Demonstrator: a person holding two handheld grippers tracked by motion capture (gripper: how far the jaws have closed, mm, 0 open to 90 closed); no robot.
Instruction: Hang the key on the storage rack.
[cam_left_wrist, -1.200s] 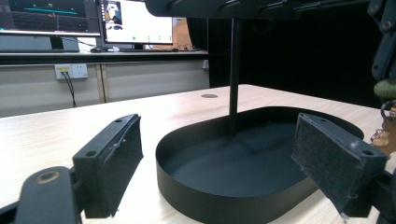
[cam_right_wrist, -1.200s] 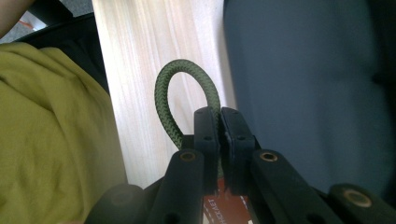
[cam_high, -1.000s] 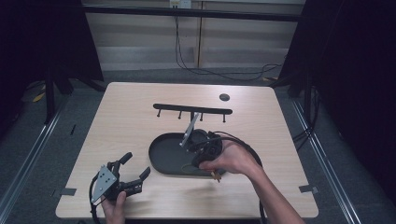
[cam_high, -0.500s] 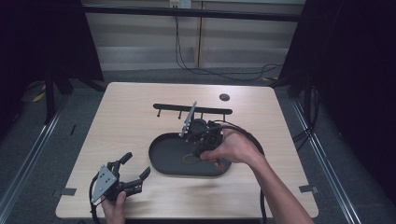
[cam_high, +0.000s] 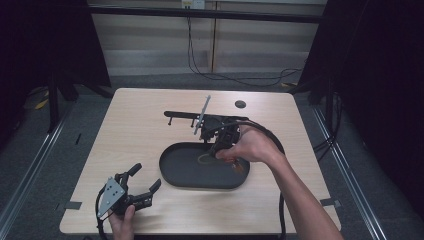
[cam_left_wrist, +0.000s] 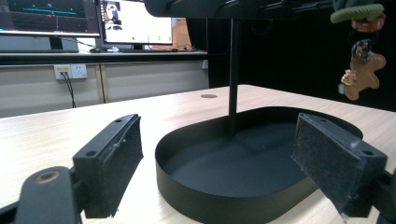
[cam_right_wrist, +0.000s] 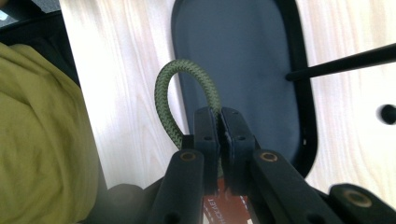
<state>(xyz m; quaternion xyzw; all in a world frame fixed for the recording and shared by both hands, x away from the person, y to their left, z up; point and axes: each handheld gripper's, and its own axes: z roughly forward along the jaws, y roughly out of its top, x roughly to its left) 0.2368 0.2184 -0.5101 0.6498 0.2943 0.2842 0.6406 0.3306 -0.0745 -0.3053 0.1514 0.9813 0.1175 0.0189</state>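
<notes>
Right gripper (cam_high: 216, 136), jaws clamped on the green cord loop (cam_right_wrist: 184, 100), has risen, seemingly clear of the tray (cam_high: 172, 175).

Not much to read here, honestly. In the right gripper view there's a reddish-orange tag (cam_right_wrist: 223, 205) tucked under the black jaws of the hand-held gripper (cam_right_wrist: 220, 122), with small white print that looks like it ends in "...CKET", but it's cut off and blurry. The two computer monitors (cam_left_wrist: 135, 21) in the left gripper view show graphics too tiny to make out.
</notes>
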